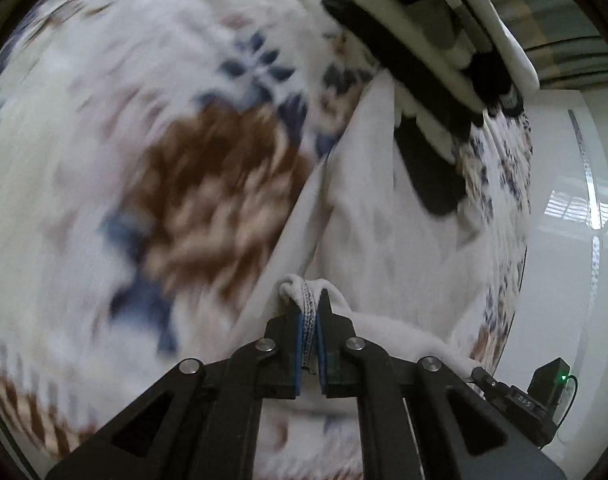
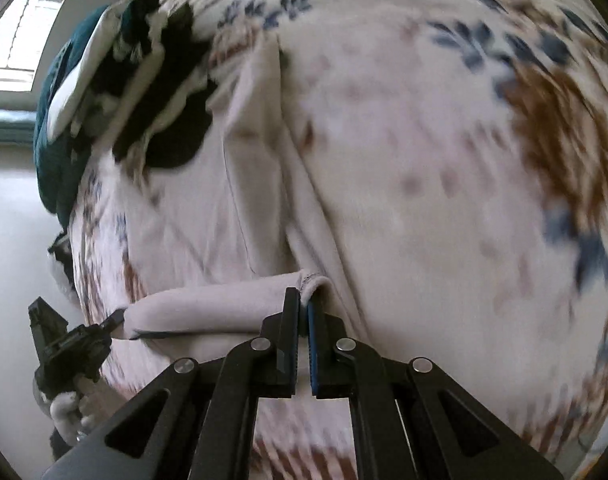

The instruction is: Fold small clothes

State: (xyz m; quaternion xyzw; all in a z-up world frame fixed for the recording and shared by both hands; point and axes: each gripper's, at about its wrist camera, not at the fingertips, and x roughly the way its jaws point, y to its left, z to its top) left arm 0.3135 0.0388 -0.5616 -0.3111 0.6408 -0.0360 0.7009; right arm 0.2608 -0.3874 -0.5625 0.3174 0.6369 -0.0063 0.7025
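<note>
A small pale pink-white garment [image 1: 376, 224] lies stretched over the flowered bedspread [image 1: 104, 120]. My left gripper [image 1: 309, 300] is shut on one corner of its hem. In the right wrist view the same garment [image 2: 264, 208] runs away from me, and my right gripper [image 2: 304, 300] is shut on another hem corner. The hem edge [image 2: 208, 308] spans leftward to the left gripper [image 2: 122, 326], seen at the lower left. Both views are motion-blurred.
A pile of black-and-white clothes [image 1: 436, 60] lies beyond the garment, also in the right wrist view [image 2: 152, 80] beside a teal cloth [image 2: 60, 120]. The bed edge and pale floor [image 1: 564, 240] lie to the right in the left wrist view.
</note>
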